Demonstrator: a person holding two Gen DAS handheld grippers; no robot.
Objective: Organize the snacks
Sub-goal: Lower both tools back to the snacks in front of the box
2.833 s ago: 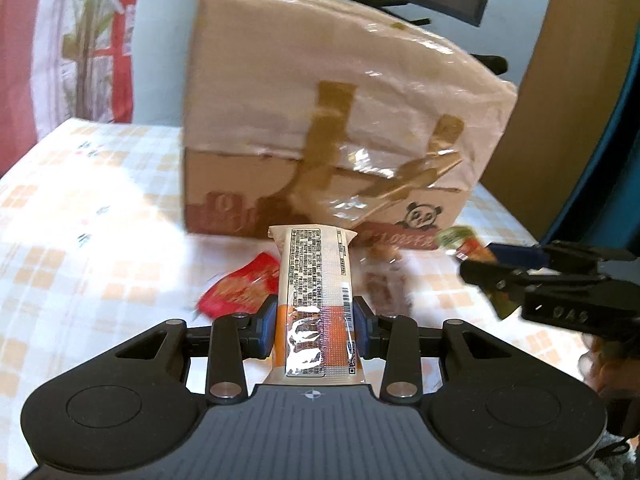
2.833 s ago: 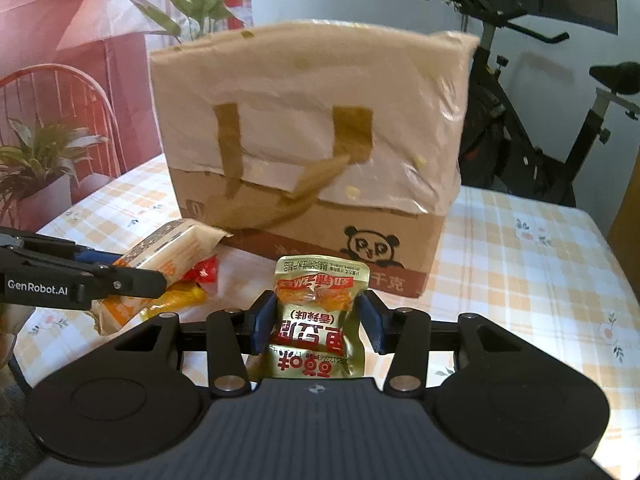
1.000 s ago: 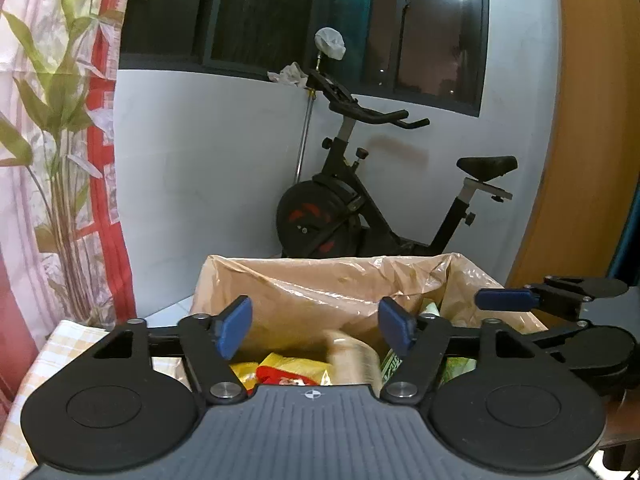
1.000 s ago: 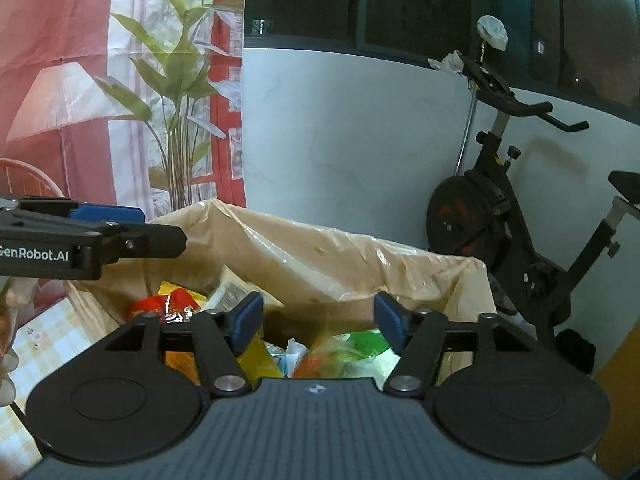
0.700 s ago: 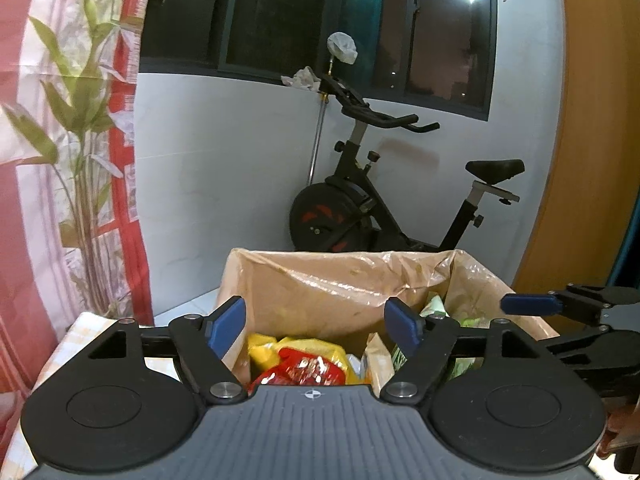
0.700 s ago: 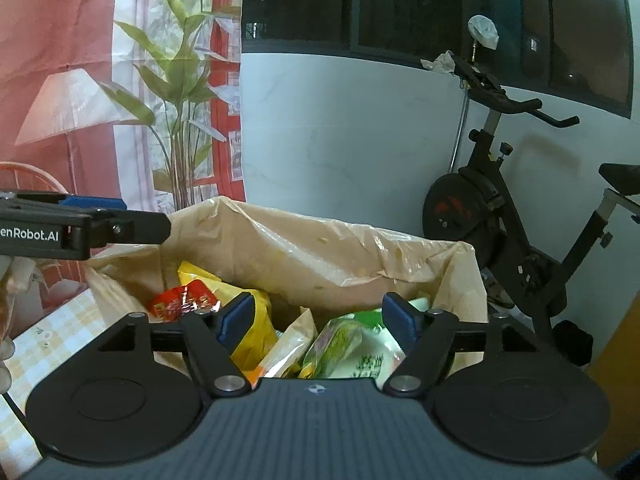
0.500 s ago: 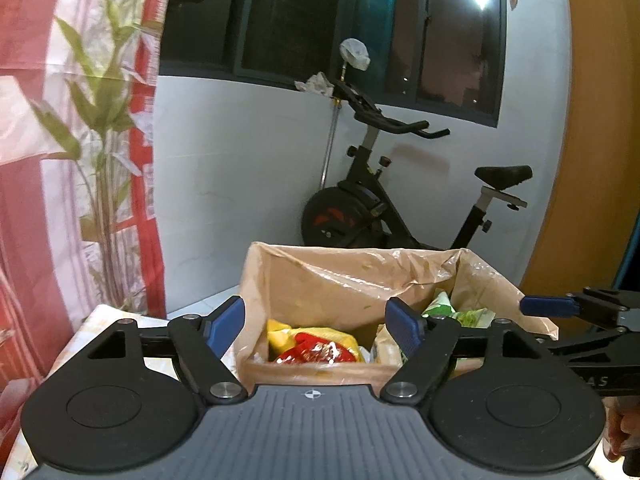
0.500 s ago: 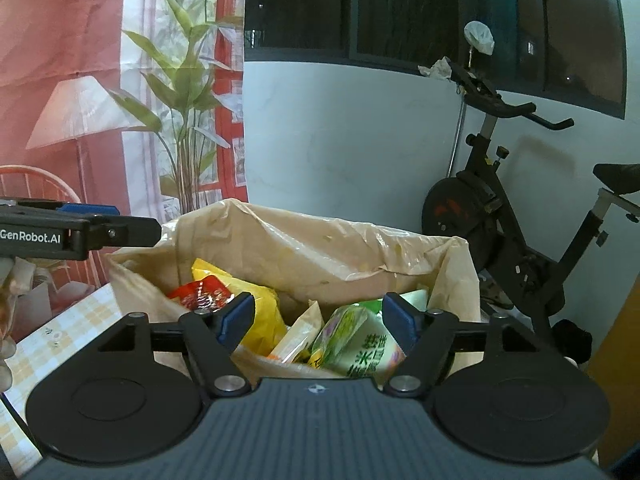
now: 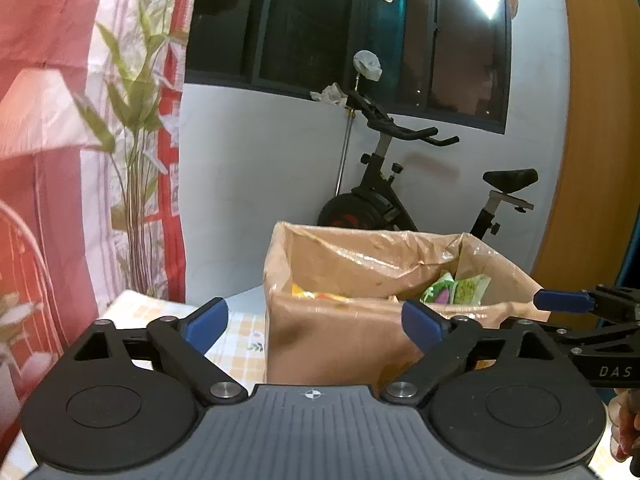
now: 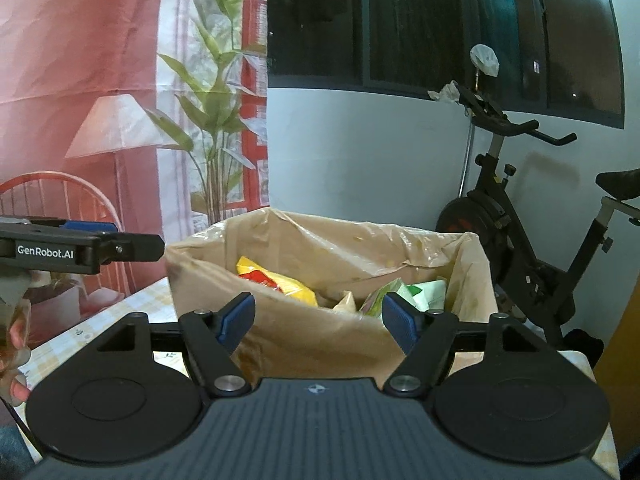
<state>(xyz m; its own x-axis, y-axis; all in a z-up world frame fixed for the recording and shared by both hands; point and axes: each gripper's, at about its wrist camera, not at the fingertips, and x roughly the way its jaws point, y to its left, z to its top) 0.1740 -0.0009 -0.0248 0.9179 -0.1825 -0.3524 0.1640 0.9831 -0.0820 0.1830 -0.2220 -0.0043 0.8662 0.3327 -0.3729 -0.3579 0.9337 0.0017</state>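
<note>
A tall cardboard box [image 9: 340,336] lined with brown plastic stands on the checked table, also in the right wrist view [image 10: 320,336]. It holds several snack packs: a yellow and red pack [image 10: 276,280] at the left and green and white packs [image 10: 416,292] at the right; the green packs [image 9: 456,290] also show in the left wrist view. My left gripper [image 9: 316,322] is open and empty, in front of the box and a little back from it. My right gripper [image 10: 318,322] is open and empty, near the box's front wall.
The table carries a checked cloth [image 9: 240,332]. An exercise bike [image 10: 516,220] stands behind the box against a white wall. A printed curtain [image 10: 100,80] hangs at the left, and a wooden door [image 9: 592,160] is at the right.
Both grippers let their snack packs go into the box and opened. Over the last second both have pulled back and sunk, so the box looks farther off and its contents show less.
</note>
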